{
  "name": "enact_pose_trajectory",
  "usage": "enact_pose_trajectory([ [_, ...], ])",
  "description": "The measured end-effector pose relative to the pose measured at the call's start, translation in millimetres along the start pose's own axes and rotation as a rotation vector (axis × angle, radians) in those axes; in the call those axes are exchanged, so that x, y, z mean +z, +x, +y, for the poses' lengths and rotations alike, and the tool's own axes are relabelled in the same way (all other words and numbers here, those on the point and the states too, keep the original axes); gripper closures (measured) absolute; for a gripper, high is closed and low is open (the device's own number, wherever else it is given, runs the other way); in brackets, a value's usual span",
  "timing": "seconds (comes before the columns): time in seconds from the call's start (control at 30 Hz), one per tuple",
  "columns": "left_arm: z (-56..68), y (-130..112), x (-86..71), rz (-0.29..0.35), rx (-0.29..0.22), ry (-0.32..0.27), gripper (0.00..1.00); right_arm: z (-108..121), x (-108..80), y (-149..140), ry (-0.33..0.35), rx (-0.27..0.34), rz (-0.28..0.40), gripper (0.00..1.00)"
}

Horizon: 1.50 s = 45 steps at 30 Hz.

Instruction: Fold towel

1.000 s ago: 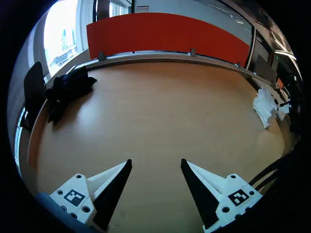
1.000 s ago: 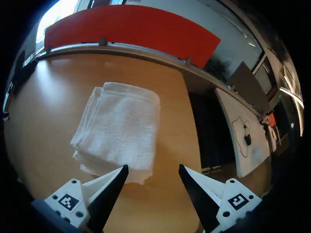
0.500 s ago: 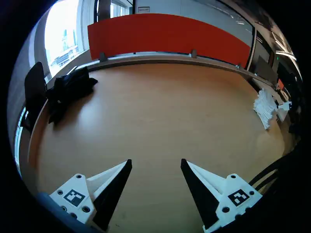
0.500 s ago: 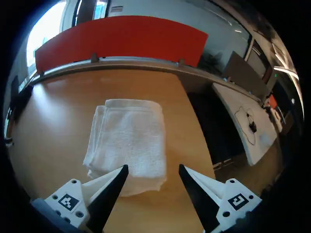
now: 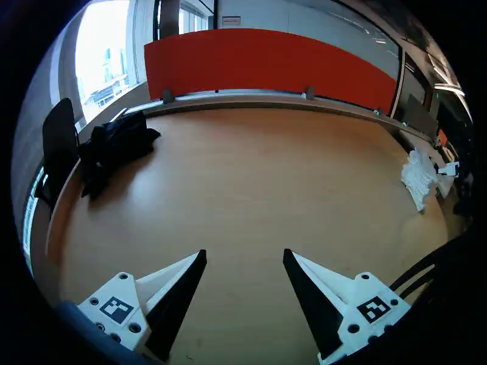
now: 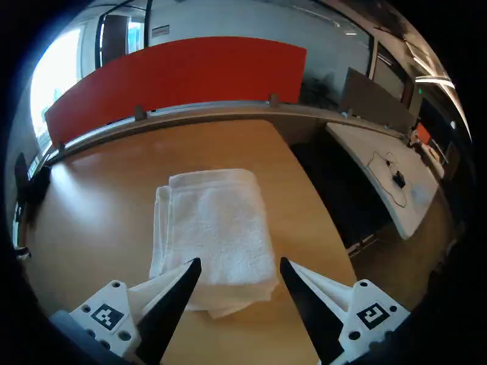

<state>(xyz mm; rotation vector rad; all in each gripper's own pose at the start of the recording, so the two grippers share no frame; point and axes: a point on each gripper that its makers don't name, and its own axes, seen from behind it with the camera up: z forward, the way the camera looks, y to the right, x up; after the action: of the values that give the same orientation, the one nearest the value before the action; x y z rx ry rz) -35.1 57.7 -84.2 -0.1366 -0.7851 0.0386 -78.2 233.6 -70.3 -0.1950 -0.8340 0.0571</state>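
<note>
A black garment [image 5: 112,143] lies at the wooden worktop's [image 5: 255,176] far left. The left gripper [image 5: 243,260] hovers over bare wood, fingers wide and empty. The right gripper's [image 6: 237,267] fingers are spread wide too; the folded white towel [image 6: 213,234] lies flat, its near edge between their tips, by the worktop's right edge

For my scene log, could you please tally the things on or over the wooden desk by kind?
Towel: 1
Black bundle: 1
Tongs: 2, the left tongs and the right tongs, both open
Total: 4
</note>
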Motion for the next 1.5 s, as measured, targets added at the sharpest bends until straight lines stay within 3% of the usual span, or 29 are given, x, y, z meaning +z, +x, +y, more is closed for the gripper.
enact_pose_trajectory([
  [0.37, -17.4, 28, -4.5, 0.061, -0.014, 0.035, 0.07, -39, -5.8, 14, 0.053, -0.029, 0.066, 0.0],
  [0.83, -17.9, 60, -8.0, 0.134, -0.021, 0.035, 0.07, -102, -23.6, 44, 0.147, -0.066, 0.212, 0.0],
  [1.5, -20.5, 120, -22.9, 0.314, -0.069, 0.031, 0.07, -178, -72.1, 109, 0.244, -0.103, 0.524, 0.0],
])
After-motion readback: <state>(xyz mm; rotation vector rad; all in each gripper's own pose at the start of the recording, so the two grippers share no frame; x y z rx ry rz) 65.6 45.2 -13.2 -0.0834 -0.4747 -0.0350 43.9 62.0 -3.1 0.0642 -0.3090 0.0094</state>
